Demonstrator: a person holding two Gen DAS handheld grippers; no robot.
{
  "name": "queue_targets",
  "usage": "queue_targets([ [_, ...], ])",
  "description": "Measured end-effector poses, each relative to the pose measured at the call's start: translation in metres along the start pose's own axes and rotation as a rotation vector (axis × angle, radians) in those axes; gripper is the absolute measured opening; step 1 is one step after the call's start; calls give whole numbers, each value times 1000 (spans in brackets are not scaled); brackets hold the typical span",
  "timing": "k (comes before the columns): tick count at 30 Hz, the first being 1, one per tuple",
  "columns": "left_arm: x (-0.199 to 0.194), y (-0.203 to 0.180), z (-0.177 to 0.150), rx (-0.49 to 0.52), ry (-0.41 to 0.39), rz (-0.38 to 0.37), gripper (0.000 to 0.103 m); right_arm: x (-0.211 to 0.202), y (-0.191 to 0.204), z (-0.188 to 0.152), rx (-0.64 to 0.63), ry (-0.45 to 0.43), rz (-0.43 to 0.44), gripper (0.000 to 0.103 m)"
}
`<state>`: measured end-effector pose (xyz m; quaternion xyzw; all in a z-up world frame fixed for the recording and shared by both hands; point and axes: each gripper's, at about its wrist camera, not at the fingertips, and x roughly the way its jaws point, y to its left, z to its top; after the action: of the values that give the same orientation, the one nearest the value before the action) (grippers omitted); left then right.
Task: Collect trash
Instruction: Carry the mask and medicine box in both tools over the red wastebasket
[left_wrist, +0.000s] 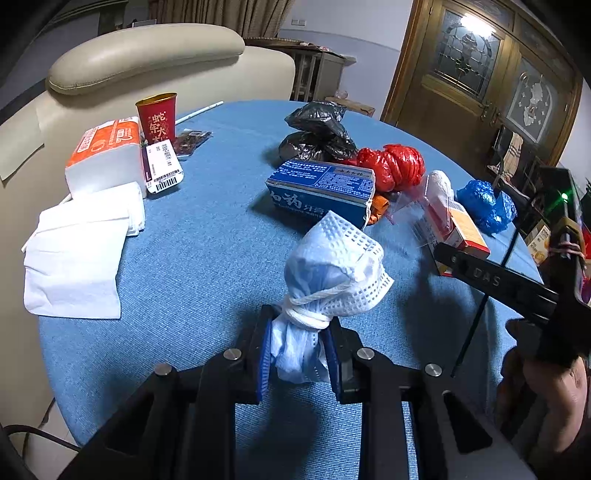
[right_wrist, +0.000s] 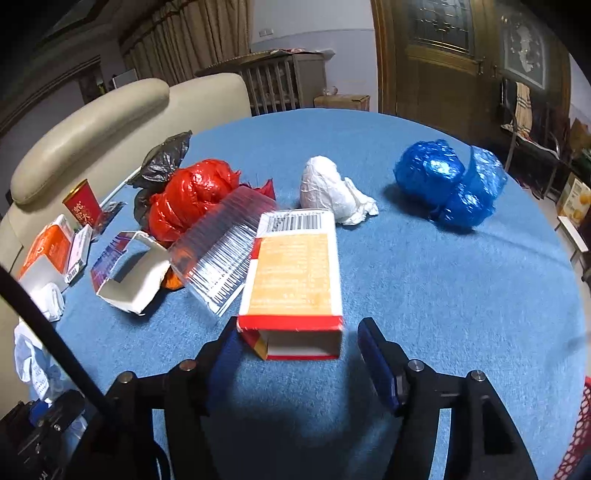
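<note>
My left fingers (left_wrist: 297, 354) are clenched on a rolled face mask (left_wrist: 332, 269), pinching it just under the knot where its ear loops bind it into a tight neck. I hold it there because that is the narrowest, firmest part; the loose bulb above would only squash. The mask stands up out of the grip, clear of the blue counter (left_wrist: 192, 251), so I judge it is ready to carry off to wherever the trash goes.

My right fingers (right_wrist: 295, 354) are spread and released, straddling the near open end of an orange carton (right_wrist: 293, 273) that lies flat on the counter. The left pad sits close beside the carton's torn flap, the right pad stands apart from its side, so nothing is gripped yet. The carton's long axis runs away from me, which is why I come at it end-on: its short width fits between the pads.

A ribbed clear tray (right_wrist: 221, 254) leans against the carton's left side and may shift when the carton lifts. Further back wait a red bag (right_wrist: 192, 199), a white wad (right_wrist: 328, 192) and a blue bag (right_wrist: 447, 181), all still on the counter. Most of the trash is uncollected.
</note>
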<state>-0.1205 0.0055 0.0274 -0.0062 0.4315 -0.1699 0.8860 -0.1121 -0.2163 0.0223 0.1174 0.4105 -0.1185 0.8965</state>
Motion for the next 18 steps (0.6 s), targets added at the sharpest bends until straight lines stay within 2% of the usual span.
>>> queue_targets([
  [6,1,0,1,2,-1,3,27,12,7,8,-36,-28,-20,67],
  [7,1,-1,1,2,0,3,27,14,4,9,-23,-22,-13,55],
  [8,1,-2,1,3,0,2,27,15,2,9,-16,-15,-6,48],
  [13,-1,-10,0,15,-6,-9,27,5,-9,5,-2,-8,16,48],
  [18,-7,-24,-3,40,-9,-25,27,-16,-20,-15,9,-6,25,48],
])
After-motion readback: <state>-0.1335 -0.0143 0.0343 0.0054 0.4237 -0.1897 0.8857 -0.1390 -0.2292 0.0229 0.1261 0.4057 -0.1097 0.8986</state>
